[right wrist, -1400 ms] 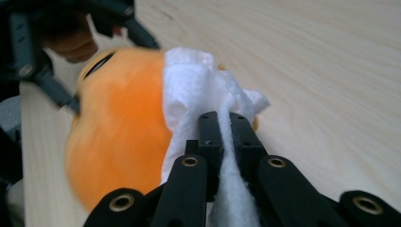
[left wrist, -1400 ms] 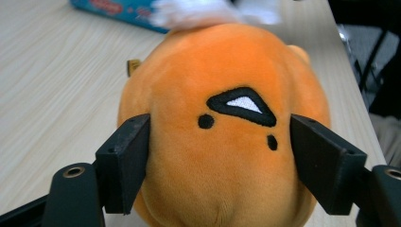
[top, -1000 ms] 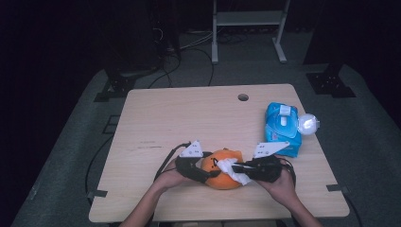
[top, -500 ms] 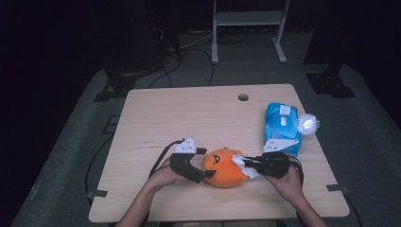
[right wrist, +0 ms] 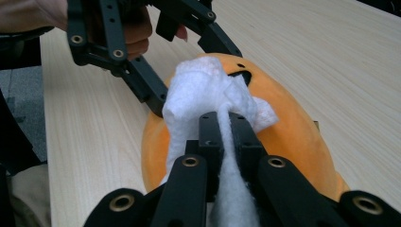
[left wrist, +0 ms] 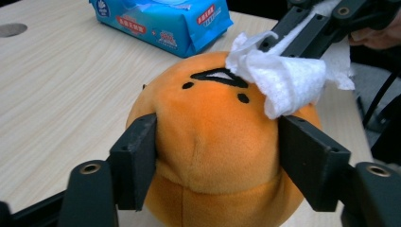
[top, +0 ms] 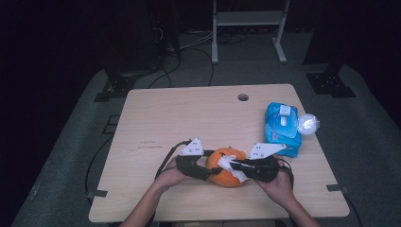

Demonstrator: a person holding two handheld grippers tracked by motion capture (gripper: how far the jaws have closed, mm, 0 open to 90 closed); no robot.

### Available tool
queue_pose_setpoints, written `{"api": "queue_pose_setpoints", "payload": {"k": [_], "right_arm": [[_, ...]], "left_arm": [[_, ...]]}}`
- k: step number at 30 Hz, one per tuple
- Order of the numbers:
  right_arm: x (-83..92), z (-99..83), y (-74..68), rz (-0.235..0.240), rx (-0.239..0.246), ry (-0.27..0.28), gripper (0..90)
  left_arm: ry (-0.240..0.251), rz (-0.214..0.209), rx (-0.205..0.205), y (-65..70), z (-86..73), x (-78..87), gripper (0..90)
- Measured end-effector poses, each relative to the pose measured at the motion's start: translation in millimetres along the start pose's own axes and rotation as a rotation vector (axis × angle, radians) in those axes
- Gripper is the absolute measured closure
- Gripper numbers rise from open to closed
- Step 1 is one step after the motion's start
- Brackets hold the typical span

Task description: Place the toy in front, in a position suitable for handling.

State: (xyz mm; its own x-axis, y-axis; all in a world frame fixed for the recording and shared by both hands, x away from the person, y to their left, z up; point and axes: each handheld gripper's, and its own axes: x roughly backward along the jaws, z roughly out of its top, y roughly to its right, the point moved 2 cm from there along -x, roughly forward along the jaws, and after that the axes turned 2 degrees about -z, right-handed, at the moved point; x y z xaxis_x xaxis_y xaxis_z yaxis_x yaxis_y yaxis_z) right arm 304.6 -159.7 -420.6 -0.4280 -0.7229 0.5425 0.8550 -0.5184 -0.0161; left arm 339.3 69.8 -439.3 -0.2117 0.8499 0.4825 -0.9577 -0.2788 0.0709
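The right gripper [right wrist: 222,118] has its jaws pinched tight on a crumpled white wipe [right wrist: 203,90], which bulges out past the fingertips and trails back between the jaws; in the high view that same gripper [top: 231,164] comes in from the right with the wipe [top: 226,163] pressed against the top of the orange plush toy [top: 226,166]. In the left gripper view the wipe [left wrist: 283,80] lies over the toy's upper right side, just beside its stitched black mouth and dot eyes. The left gripper [left wrist: 217,146] clamps the plush toy [left wrist: 213,137] from both sides, its two black pads pushed into the soft body so that the fabric dents between them; its jaws have just been closing in on the toy. In the high view the left gripper [top: 205,170] sits at the toy's left flank, a hand [top: 168,176] behind it, and the other hand [top: 279,182] is behind the right gripper. The toy rests on the light wooden table [top: 189,118] near its front edge, roughly at the middle. Well apart, toward the table's right edge, lies a blue pack of wipes [top: 283,128], with a small round white object [top: 307,124] just beside it.
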Motion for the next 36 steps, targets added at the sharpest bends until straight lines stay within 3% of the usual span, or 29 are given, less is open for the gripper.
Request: {"api": "queue_pose_setpoints", "payload": {"k": [1, 3, 5, 6, 8, 11, 14, 15, 17, 20, 21, 22, 23, 24, 25, 26, 28, 30, 31, 32, 33, 34, 35, 36], "right_arm": [[0.5, -0.8, 1.9, 0.002, -0.012, 0.002, 84.4], [5.9, -4.6, 12.0, -0.012, -0.05, 0.015, 84.4], [7.3, -5.4, 13.7, -0.019, -0.056, 0.015, 84.4], [8.7, -6.6, 15.8, -0.025, -0.064, 0.018, 84.4], [8.9, -6.6, 15.2, -0.028, -0.066, 0.016, 84.4], [3.9, -0.7, 1.2, -0.014, -0.02, 0.013, 84.3], [0.4, 2.7, -5.1, 0.019, -0.018, 0.027, 84.4], [-0.8, 4.8, -7.0, 0.021, -0.007, 0.035, 84.4], [1.6, 5.9, -4.4, 0.015, -0.013, 0.056, 84.4], [6.1, 6.1, 2.4, -0.001, -0.03, 0.068, 84.4], [10.5, 3.9, 10.4, -0.04, -0.039, 0.068, 84.4], [10.5, 3.9, 10.4, -0.04, -0.039, 0.068, 84.4], [12.6, -1.5, 17.6, -0.061, -0.059, 0.053, 84.4], [12.6, -1.5, 17.6, -0.061, -0.059, 0.053, 84.4], [12.8, -6.9, 21.4, -0.066, -0.072, 0.037, 84.4], [12.8, -6.9, 21.4, -0.066, -0.072, 0.037, 84.4], [13.8, -10.2, 21.1, -0.058, -0.078, 0.026, 84.4], [15.1, -8.5, 16.0, -0.07, -0.051, 0.014, 84.4], [14.7, -4.6, 8.2, -0.058, -0.028, 0.015, 84.3], [14.7, -4.6, 8.2, -0.058, -0.028, 0.015, 84.3], [12.5, 0.3, -0.7, -0.04, 0.003, 0.022, 84.3], [12.5, 0.3, -0.7, -0.04, 0.003, 0.022, 84.3], [9.8, 6.5, -9.0, 0.011, 0.009, 0.062, 84.2], [7.9, 9.9, -13.1, 0.012, 0.034, 0.064, 84.1]], "left_arm": [[0.004, 0.008, 0.026, -2.8, -0.6, 1.3, 24.4], [0.005, 0.015, 0.083, -9.3, -2.4, 4.7, 13.6], [0.015, 0.0, 0.089, -9.9, -3.1, 4.8, 15.2], [0.018, -0.022, 0.084, -8.8, -3.6, 4.1, 22.9], [0.012, -0.007, 0.06, -5.2, -2.8, 1.6, 32.1], [0.015, -0.004, 0.035, 0.6, 2.9, -1.8, 34.5], [0.009, -0.004, 0.006, 6.4, 5.0, -4.6, 35.3], [-0.01, 0.004, -0.046, 11.7, 6.9, -6.0, 35.4], [-0.018, 0.01, -0.088, 15.6, 7.8, -6.7, 35.7], [-0.019, 0.004, -0.104, 17.3, 6.6, -7.5, 36.0], [-0.015, -0.002, -0.11, 17.1, 4.4, -7.5, 35.9], [-0.015, -0.002, -0.11, 17.1, 4.4, -7.5, 35.3], [-0.011, 0.0, -0.082, 14.1, 2.9, -6.7, 32.7], [-0.011, 0.0, -0.082, 14.1, 2.9, -6.7, 27.5], [-0.011, 0.02, -0.039, 9.9, 2.6, -6.3, 21.6], [-0.011, 0.02, -0.039, 9.9, 2.6, -6.3, 14.5], [-0.017, 0.02, 0.048, 4.2, 0.3, -8.5, 10.8], [-0.012, -0.014, 0.07, 4.1, -2.3, -10.4, 14.0], [-0.017, -0.013, 0.035, 8.0, -0.8, -10.6, 21.3], [-0.017, -0.013, 0.035, 8.0, -0.8, -10.6, 23.4], [-0.022, -0.011, -0.013, 13.2, 2.5, -10.8, 24.9], [-0.022, -0.011, -0.013, 13.2, 2.5, -10.8, 26.3], [-0.022, -0.011, -0.09, 21.7, 5.7, -12.8, 27.4], [-0.022, -0.011, -0.09, 21.7, 5.7, -12.8, 28.3]]}}
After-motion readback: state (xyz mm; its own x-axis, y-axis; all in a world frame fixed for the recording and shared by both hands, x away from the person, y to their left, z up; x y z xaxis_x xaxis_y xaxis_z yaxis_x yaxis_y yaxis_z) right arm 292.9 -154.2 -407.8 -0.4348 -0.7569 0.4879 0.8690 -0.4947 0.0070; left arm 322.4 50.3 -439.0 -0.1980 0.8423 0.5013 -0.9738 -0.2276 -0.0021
